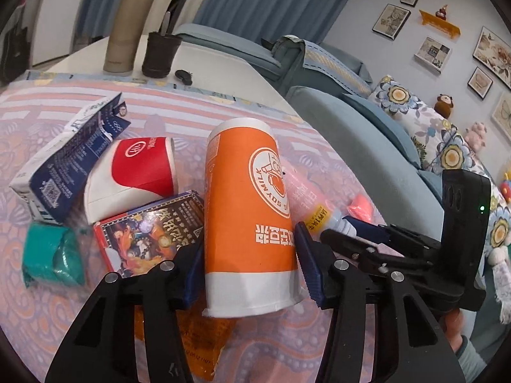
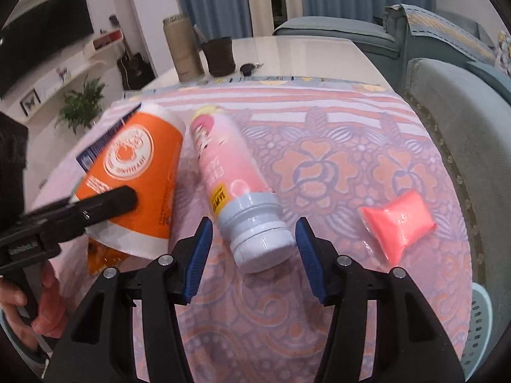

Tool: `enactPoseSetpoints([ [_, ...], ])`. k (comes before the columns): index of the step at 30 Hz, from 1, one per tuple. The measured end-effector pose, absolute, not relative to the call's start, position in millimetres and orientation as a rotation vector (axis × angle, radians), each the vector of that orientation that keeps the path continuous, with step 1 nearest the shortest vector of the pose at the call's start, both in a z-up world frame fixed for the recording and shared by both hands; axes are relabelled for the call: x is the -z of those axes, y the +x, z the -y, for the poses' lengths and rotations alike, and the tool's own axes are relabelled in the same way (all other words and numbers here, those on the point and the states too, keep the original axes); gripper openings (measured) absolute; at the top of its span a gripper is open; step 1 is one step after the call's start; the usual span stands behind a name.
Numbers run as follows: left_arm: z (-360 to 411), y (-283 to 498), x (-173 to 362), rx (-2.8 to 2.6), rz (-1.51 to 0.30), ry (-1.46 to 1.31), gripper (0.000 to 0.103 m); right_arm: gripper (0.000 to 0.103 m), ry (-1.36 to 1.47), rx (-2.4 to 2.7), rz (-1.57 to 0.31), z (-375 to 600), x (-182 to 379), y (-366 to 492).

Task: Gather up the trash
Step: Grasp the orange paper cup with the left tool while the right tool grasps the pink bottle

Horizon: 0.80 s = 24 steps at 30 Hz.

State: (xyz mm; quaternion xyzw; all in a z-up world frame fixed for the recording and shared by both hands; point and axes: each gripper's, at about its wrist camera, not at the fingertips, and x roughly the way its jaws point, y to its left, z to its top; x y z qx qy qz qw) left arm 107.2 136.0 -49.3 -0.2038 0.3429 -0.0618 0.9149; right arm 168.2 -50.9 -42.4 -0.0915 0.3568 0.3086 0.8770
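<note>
Left tongs point(image 1: 249, 252) straddle the lying orange soy-milk cup point(image 1: 249, 210), blue pads beside its walls, firm clamp not confirmed; right tongs point(image 2: 252, 255) stand apart around the grey cap of the pink bottle point(image 2: 236, 188), not touching. Judged early: nothing looks collected, all trash on the desk point(image 2: 351, 146). Count: one orange cup, one red-white cup point(image 1: 134, 175), one blue carton point(image 1: 70, 159), one printed box point(image 1: 150, 229), one teal packet point(image 1: 51, 255), one pink packet point(image 2: 399, 223), one pink bottle.
</note>
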Motion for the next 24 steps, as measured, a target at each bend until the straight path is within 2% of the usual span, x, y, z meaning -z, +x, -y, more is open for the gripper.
enactPoseSetpoints([
  [4, -139, 98, 49, 0.114, -0.704, -0.438, 0.049, 0.050, -0.222, -0.651, -0.783, 44, 48, 168],
  [7, -142, 89, 45, 0.107, -0.688, -0.451, 0.049, 0.038, -0.207, -0.645, -0.768, 47, 46, 163],
  [18, -118, 52, 28, 0.158, -0.682, -0.392, 0.049, 0.038, -0.137, -0.490, -0.755, 121, 43, 72],
  [24, -97, 44, 25, 0.176, -0.687, -0.353, 0.049, 0.039, -0.062, -0.454, -0.824, 163, 58, 31],
])
